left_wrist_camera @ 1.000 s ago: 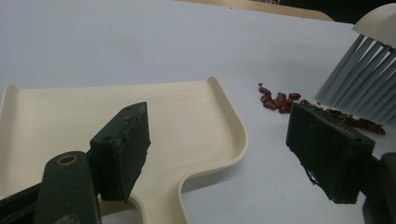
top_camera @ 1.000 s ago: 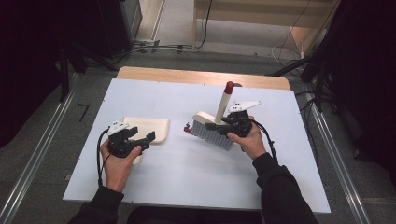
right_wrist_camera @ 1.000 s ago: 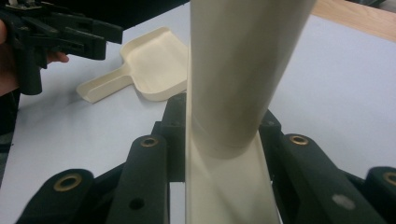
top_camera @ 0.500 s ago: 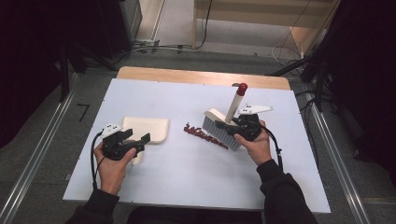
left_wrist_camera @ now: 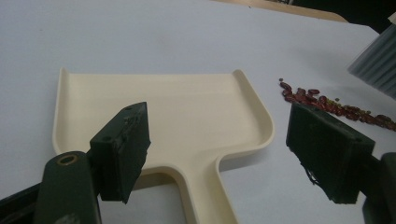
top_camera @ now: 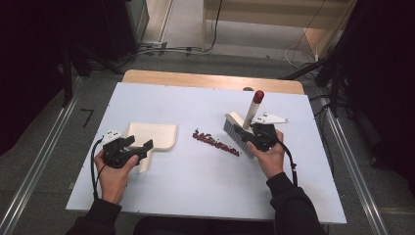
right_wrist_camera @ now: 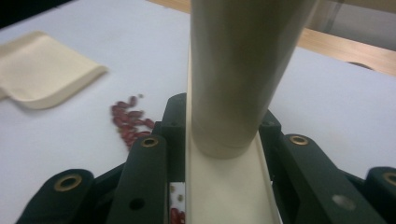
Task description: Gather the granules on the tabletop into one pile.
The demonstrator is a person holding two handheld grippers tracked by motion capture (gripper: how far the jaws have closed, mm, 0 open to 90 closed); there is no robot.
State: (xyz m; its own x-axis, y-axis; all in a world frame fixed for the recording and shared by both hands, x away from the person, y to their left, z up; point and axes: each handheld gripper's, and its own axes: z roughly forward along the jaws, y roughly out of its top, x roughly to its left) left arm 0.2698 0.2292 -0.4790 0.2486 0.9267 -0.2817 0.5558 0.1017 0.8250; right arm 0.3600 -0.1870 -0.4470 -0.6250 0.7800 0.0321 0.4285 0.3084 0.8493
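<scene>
Brush [top_camera: 239, 128] gripped in right claw [top_camera: 255, 135] shifted right, exposing beans [top_camera: 215, 142]; sweep toward dustpan [top_camera: 150, 137] probably next; left claw [top_camera: 139, 147] open.

— Your sleeves [top_camera: 293, 205] look dark, maybe black; the light is poor.
— And your grippers?
— Black jaws with brass-ringed screw holes, grey three-cornered plates [top_camera: 268, 118], and black cables [top_camera: 289, 160].

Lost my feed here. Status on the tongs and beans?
Right tongs shut on brush. Left tongs open over dustpan. Beans between them, nothing blocking.
</scene>
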